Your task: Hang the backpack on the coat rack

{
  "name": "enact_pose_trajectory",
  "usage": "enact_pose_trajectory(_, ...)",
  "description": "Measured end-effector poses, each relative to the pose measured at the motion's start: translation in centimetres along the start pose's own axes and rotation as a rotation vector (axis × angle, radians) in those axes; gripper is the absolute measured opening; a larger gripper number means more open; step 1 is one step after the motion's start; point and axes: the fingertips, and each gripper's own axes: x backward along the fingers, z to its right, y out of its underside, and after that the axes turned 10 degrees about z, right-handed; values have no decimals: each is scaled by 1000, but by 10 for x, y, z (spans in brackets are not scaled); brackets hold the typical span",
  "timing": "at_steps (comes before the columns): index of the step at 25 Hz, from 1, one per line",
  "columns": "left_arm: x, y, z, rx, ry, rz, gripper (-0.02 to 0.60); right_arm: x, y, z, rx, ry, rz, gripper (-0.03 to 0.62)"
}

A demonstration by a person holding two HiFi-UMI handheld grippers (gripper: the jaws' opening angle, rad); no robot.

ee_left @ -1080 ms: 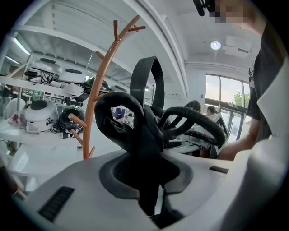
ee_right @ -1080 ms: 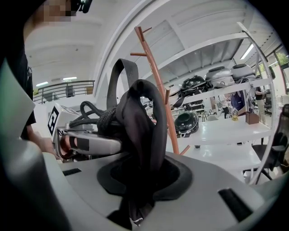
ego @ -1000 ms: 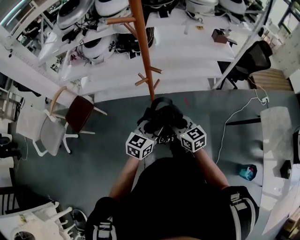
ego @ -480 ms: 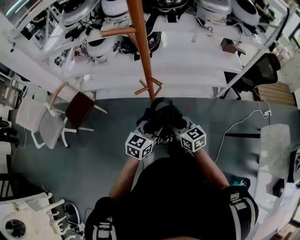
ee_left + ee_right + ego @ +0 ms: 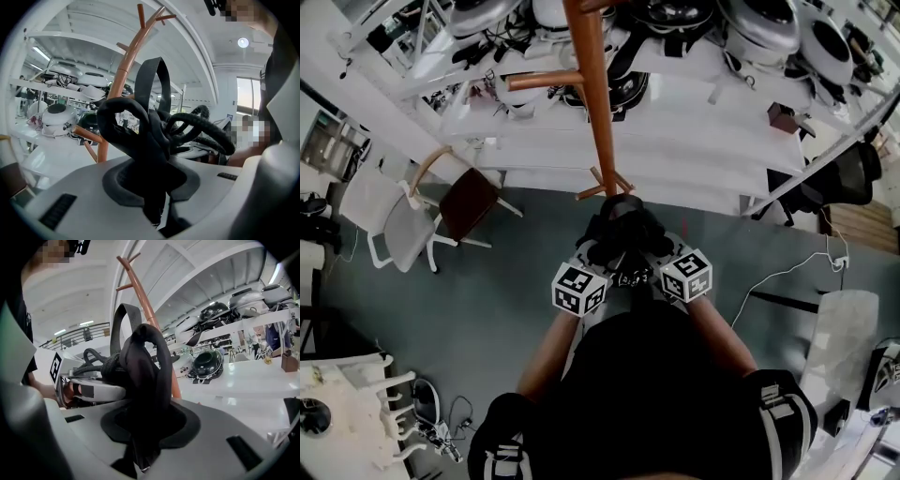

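Now closing on the rack, with the backpack carried in both sets of jaws.

Over the last second the coat rack (image 5: pixel 592 94) has slid lower in my head view and its pole looks thicker, so I judge we have walked nearer and the hanging step is close but not yet begun. It stands at 12 o'clock from the backpack (image 5: pixel 619 234), which is bunched between the two grippers in front of the person's chest. The left gripper (image 5: pixel 158 211) has its jaws clamped on a black strap, the right gripper (image 5: pixel 140 448) likewise, and the top loop (image 5: pixel 152 84) stands up free. The backpack is the only container here and I cannot see what is inside it. The shelves (image 5: pixel 694 103) behind the rack carry rounded helmets (image 5: pixel 759 28).
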Motion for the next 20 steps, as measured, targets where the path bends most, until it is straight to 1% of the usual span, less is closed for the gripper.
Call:
enact_pose_trajectory(11, -41, -5, -37, 14, -100, -28, 94, -35, -9, 42, -13, -100, -61, 114)
enact_pose_trajectory(15, -58, -1, -50, 26, -137, -33, 94, -46, -7, 61, -7, -132, -94, 114)
enact_pose_trajectory(20, -70, 7, -68, 50, -187, -41, 94, -60, -3, 74, -3, -178, -139, 114)
